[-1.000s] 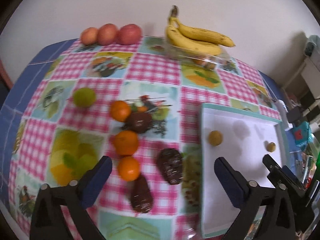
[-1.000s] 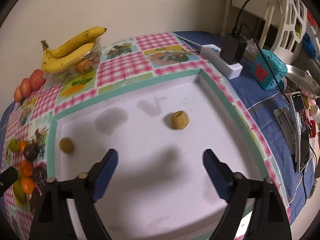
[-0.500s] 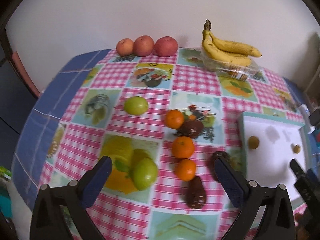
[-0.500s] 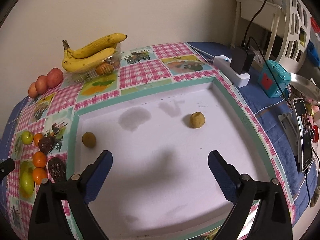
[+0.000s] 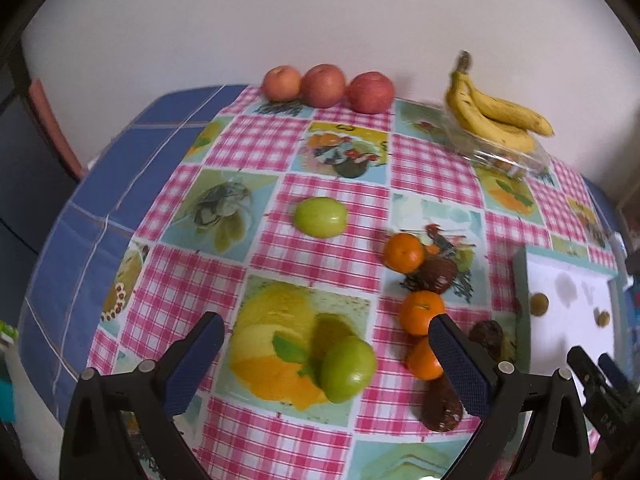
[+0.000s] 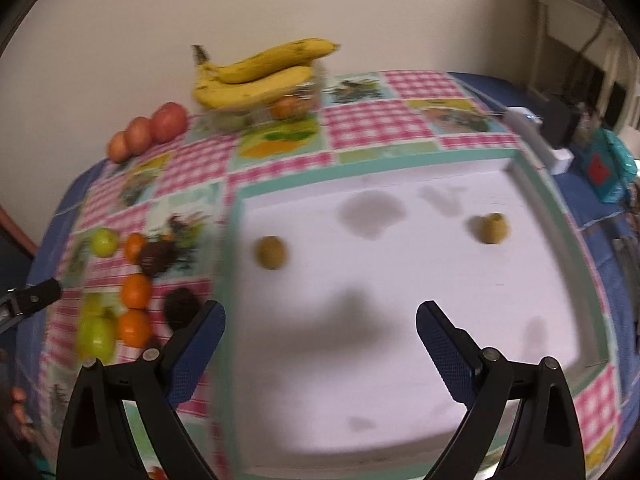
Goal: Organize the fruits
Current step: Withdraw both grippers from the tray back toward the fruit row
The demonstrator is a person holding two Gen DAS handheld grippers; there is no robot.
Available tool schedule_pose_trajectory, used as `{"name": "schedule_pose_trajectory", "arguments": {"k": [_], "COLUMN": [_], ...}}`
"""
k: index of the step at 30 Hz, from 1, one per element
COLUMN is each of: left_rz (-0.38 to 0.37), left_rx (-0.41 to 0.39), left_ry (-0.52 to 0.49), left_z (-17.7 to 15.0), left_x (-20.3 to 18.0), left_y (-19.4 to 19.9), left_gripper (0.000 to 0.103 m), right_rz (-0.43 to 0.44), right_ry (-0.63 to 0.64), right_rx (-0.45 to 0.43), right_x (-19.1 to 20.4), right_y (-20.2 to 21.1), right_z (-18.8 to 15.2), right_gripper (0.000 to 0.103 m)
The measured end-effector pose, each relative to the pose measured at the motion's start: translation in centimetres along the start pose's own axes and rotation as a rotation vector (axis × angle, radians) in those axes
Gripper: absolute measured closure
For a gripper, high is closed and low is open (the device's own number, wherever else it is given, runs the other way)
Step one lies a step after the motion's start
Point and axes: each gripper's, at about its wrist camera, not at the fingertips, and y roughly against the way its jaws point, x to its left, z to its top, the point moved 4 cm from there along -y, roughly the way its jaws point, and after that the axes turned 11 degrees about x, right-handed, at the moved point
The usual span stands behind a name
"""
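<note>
Over the last second I had swung the left gripper (image 5: 326, 360) off the tray (image 6: 400, 168) and leftward, so that its wide, empty fingers now framed the near green apple (image 5: 347, 367); I judged that apple to be my next pick. The right gripper (image 6: 320, 344) had pulled back a little, fingers spread wide and empty above the white tray, where two small, dull yellow-brown round fruits (image 6: 271, 253) lay well apart. The rest waited on the glossy checked cloth (image 5: 256, 144): a far green apple (image 5: 321, 217), three smooth oranges (image 5: 422, 312), wrinkled dark fruits (image 5: 442, 406), three red apples (image 5: 325, 85) by the wall, and speckled bananas (image 5: 496, 118) on a clear box.
</note>
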Motion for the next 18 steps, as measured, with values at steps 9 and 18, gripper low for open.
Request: {"name": "schedule_pose_trajectory", "arguments": {"k": [9,18], "left_rz": [-0.071,-0.191], "left_rx": [-0.023,0.065], "left_ry": [0.144,0.220], "left_z": [1.1,0.9], "left_x": [6.7,7.5], "left_y": [0.2,-0.8], "left_gripper": [0.000,0.000], "right_rz": [0.141,0.102], "right_ry": [0.096,0.196], "right_rx": [0.025,0.044], "right_x": [6.5,9.0], "right_y": [0.0,-1.0], "right_z": [0.1,0.3], "right_gripper": [0.007,0.028]}}
